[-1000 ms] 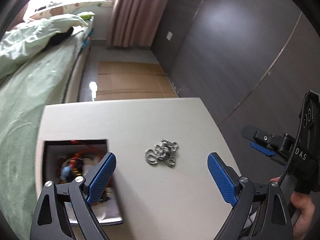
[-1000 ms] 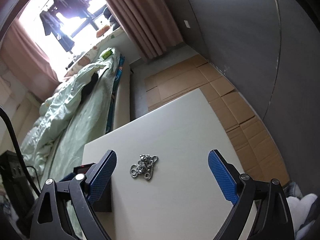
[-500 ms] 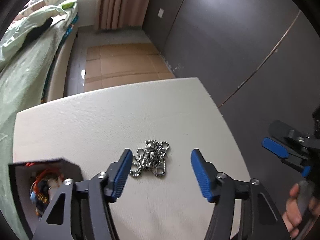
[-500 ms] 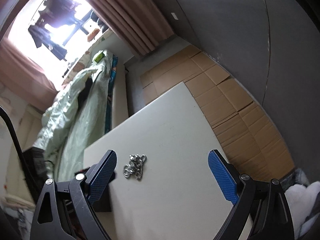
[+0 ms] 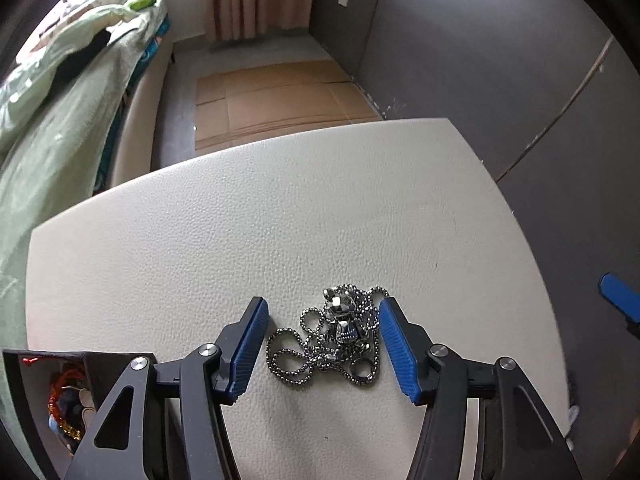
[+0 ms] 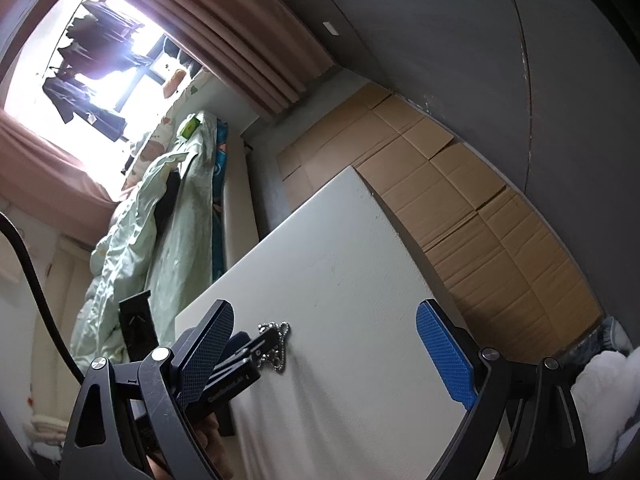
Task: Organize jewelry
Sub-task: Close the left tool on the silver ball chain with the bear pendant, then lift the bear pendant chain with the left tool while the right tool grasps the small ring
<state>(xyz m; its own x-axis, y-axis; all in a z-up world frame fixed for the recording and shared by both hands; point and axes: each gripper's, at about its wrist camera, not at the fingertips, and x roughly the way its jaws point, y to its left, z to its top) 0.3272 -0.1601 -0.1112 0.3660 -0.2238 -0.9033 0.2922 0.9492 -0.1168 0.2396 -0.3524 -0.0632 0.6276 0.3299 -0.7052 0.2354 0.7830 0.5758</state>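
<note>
From the left wrist, the left gripper (image 5: pixel 322 338) stands narrowed around the silver chain necklace (image 5: pixel 334 340), its blue pads just beside the heap on the white table (image 5: pixel 240 220) but not yet pinching, so I judge the pick-up is in hand and next comes a squeeze, then a carry to the open jewelry box (image 5: pixel 36 384) at the table's near-left corner. From the right wrist, the right gripper (image 6: pixel 324 352) hangs wide and empty with bare tabletop ahead, the far edge well off.

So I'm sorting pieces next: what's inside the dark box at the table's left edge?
The box holds red cord, gold beads and something blue, tangled together. The left gripper hides its right part, so the rest can't be seen.
</note>
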